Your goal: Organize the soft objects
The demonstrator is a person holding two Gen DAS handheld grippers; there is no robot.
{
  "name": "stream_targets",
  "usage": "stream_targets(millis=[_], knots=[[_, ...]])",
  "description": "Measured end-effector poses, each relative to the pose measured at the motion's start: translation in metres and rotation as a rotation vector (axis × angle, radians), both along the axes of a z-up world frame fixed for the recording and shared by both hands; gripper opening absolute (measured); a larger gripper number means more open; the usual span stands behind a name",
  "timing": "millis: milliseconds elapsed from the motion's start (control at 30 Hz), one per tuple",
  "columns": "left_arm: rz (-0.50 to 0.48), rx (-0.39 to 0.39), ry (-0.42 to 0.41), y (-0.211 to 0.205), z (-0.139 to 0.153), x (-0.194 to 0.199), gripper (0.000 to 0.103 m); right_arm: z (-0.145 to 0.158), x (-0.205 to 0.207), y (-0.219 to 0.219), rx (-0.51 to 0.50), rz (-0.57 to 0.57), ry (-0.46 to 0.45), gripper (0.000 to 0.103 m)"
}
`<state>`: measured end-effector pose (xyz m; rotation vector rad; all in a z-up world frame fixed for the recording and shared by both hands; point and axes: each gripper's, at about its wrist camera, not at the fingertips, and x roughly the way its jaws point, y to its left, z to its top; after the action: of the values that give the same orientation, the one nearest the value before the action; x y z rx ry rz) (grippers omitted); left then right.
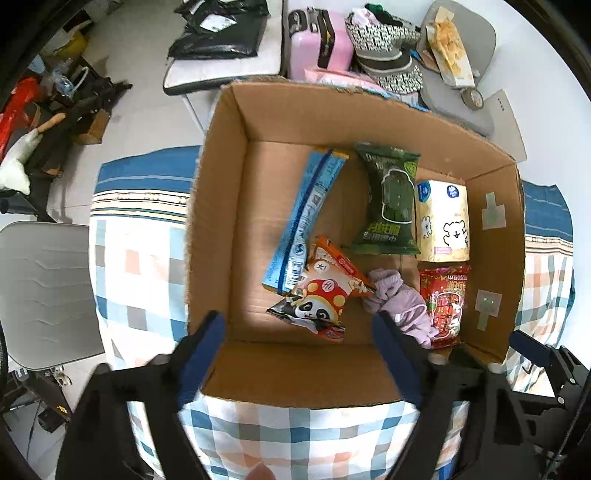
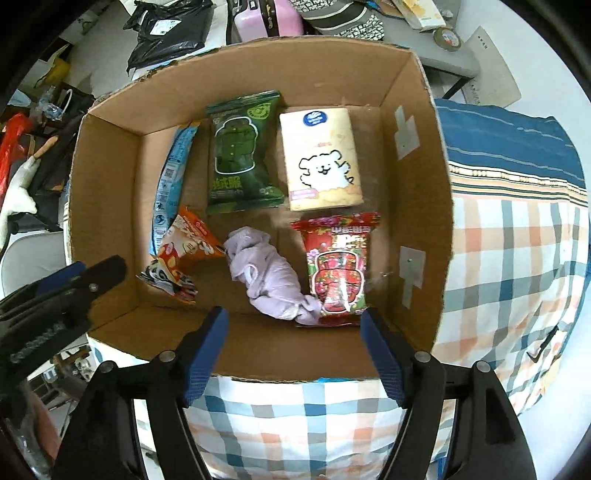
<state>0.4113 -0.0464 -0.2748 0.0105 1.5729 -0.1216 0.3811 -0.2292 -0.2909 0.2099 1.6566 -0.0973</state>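
Left gripper (image 1: pixel 299 332) and right gripper (image 2: pixel 293 325) spread wide, empty; box (image 2: pixel 258 354) near wall hides lilac cloth (image 2: pixel 273 280) end

A lived-in bedroom: checked bedsheet (image 1: pixel 140 266) underfoot, pink suitcase (image 1: pixel 319 40), hats, black parcel bags (image 1: pixel 218 33) on the floor.
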Motion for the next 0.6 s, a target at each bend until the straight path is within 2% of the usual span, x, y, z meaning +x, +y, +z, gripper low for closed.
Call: stream_targets(millis=[33,67,167,233,600], knots=[[0.005,-0.001,-0.007,0.001,0.001,-0.001,0.094,0.001,-0.001,0.0,-0.005,0.003,-0.005,0.091],[0.012,0.0,-0.016,0.002,0.003,-0.003,0.098,0.003,-0.002,0.0,-0.009,0.004,-0.012,0.094],[0.024,0.005,-0.05,0.006,0.012,-0.007,0.098,0.006,-0.006,0.001,-0.033,0.012,-0.023,0.097],[0.023,0.01,-0.073,0.007,0.017,-0.011,0.098,0.008,-0.008,0.001,-0.047,0.013,-0.03,0.102],[0.046,0.029,-0.212,0.01,0.057,-0.044,0.098,0.03,-0.023,-0.001,-0.087,0.011,-0.105,0.103]])
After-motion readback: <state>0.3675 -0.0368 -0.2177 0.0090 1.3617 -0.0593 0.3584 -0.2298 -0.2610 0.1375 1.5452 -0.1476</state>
